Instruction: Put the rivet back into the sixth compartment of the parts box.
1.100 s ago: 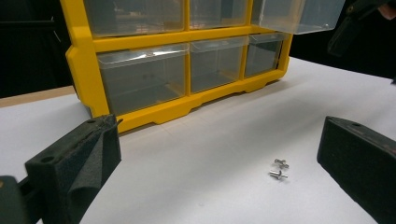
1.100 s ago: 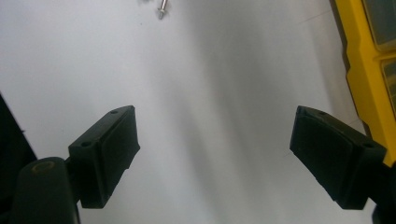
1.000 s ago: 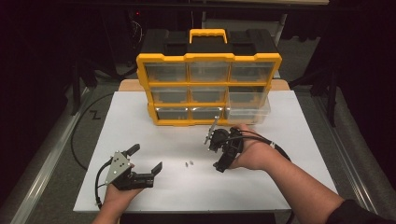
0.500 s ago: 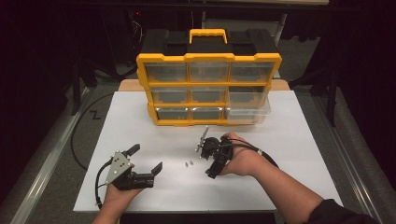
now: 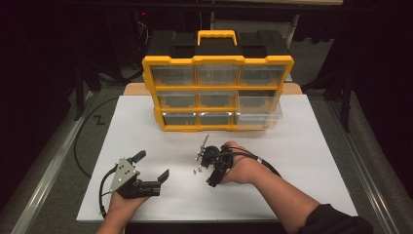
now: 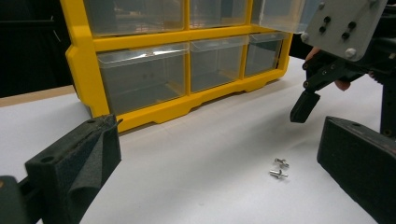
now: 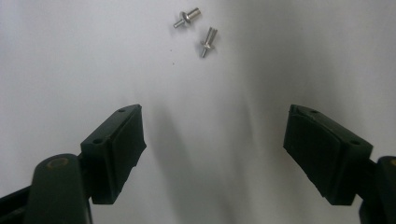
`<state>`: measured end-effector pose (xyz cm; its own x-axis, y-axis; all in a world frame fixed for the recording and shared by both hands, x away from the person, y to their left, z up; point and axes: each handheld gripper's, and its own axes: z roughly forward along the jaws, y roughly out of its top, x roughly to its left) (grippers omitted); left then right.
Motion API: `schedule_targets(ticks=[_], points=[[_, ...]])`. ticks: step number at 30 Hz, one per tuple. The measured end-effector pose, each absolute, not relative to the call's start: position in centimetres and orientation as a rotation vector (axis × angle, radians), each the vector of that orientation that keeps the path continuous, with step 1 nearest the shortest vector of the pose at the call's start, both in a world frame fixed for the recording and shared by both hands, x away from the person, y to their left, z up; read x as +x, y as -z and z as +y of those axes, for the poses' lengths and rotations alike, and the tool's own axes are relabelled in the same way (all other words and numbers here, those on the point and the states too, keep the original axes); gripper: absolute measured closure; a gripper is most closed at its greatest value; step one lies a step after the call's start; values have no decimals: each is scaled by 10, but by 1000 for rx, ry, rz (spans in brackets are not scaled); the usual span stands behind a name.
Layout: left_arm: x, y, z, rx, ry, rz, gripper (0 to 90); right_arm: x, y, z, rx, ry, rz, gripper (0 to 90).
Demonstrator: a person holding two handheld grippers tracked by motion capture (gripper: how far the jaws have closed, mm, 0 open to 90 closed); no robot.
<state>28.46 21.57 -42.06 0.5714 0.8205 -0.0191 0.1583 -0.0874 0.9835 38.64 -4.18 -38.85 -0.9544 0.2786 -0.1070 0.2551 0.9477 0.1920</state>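
The left tool (image 5: 151, 168) rests low in its hand, jaws wide apart. The right tool (image 5: 207, 168) points down, its jaws apart, just closing a little, nothing between them.

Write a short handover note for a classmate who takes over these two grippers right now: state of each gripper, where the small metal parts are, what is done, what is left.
Right gripper: jaws open, nothing between them, pointed down at the white sheet; they have just been closing a little.
Left gripper: jaws open and empty, held low at the left of the sheet.
Two small metal screws lie side by side on the sheet, just ahead of the right jaws and between the two grippers.
Yellow drawer organizer stands at the back; its lower right drawer is pulled out.
Done: drawer opened.
Left, probably: pick up the screws and put them in that drawer.
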Motion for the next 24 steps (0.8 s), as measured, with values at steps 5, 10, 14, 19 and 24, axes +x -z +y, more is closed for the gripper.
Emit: schedule_targets(ticks=[5, 10, 14, 19, 24], points=[[285, 420, 216, 1590, -680, 847, 4, 390, 392, -35, 395, -286, 2970, 273], [285, 421, 216, 1591, -681, 846, 4, 393, 393, -28, 390, -298, 2977, 349], [285, 420, 216, 1589, -680, 847, 4, 395, 394, -23, 391, -302, 2981, 411], [285, 420, 217, 1588, -680, 847, 4, 398, 397, -19, 388, -306, 2996, 527], [285, 420, 217, 1587, -681, 847, 4, 400, 398, -15, 386, -306, 3010, 615]])
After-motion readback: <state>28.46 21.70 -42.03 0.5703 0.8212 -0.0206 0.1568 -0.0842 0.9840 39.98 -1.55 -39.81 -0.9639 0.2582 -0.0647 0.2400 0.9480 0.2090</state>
